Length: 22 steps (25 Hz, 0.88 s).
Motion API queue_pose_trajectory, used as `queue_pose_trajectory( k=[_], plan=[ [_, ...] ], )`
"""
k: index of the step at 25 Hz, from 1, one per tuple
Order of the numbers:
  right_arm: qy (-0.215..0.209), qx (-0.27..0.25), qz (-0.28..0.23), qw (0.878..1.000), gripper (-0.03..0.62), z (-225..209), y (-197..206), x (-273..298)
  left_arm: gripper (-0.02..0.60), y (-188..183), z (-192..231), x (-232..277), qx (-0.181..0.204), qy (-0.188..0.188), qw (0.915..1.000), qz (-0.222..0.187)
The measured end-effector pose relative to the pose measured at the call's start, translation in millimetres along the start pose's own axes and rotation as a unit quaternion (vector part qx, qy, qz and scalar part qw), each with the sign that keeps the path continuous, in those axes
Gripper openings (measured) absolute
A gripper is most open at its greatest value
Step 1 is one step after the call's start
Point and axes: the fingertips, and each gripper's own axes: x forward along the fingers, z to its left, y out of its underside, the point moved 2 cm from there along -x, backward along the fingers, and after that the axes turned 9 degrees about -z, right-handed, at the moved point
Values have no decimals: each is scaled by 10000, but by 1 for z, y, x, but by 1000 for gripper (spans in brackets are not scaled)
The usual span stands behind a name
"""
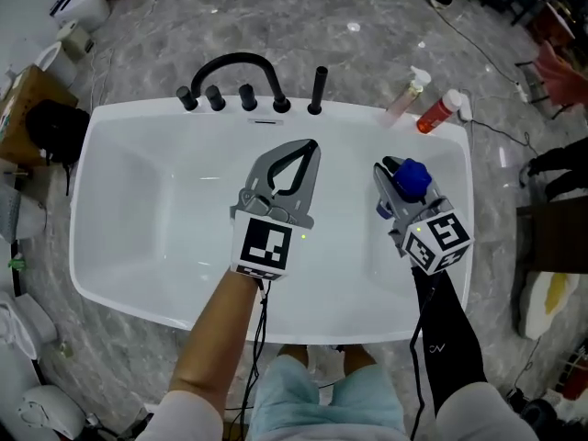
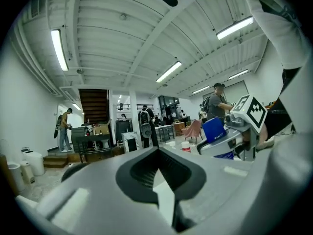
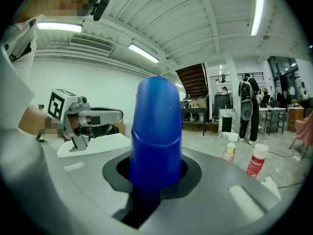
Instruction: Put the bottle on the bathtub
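The right hand-held gripper (image 1: 397, 180) is clenched on the blue bottle (image 1: 412, 178), which stands between its jaws above the right end of the white bathtub (image 1: 129, 200). To its left, the left hand-held gripper (image 1: 310, 150) hangs over the tub, its jaws closed on nothing. Beyond the right one, a red bottle (image 1: 439, 110) and a pump bottle (image 1: 406, 96) sit at the tub's far corner.

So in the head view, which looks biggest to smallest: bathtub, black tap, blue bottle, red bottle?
1. bathtub
2. black tap
3. blue bottle and red bottle look alike; the blue one is nearer and partly hidden, so unsure.
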Motion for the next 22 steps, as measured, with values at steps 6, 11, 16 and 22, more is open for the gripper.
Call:
queue_pose_trajectory(
  k=[6,11,16,22],
  plan=[
    [101,-57,-442,9990,101,-43,18,48,0,47,14,21,-203,-139,9997,-80],
    [36,64,-950,9955,101,-84,48,82,0,84,9,29,-208,-387,9989,-158],
    [53,14,-1460,9893,101,-117,58,122,0,103,1,20,-113,-591,9979,-223],
    [15,-151,-1478,9889,101,-144,76,181,0,121,-4,8,-36,-643,9977,-213]
  ],
)
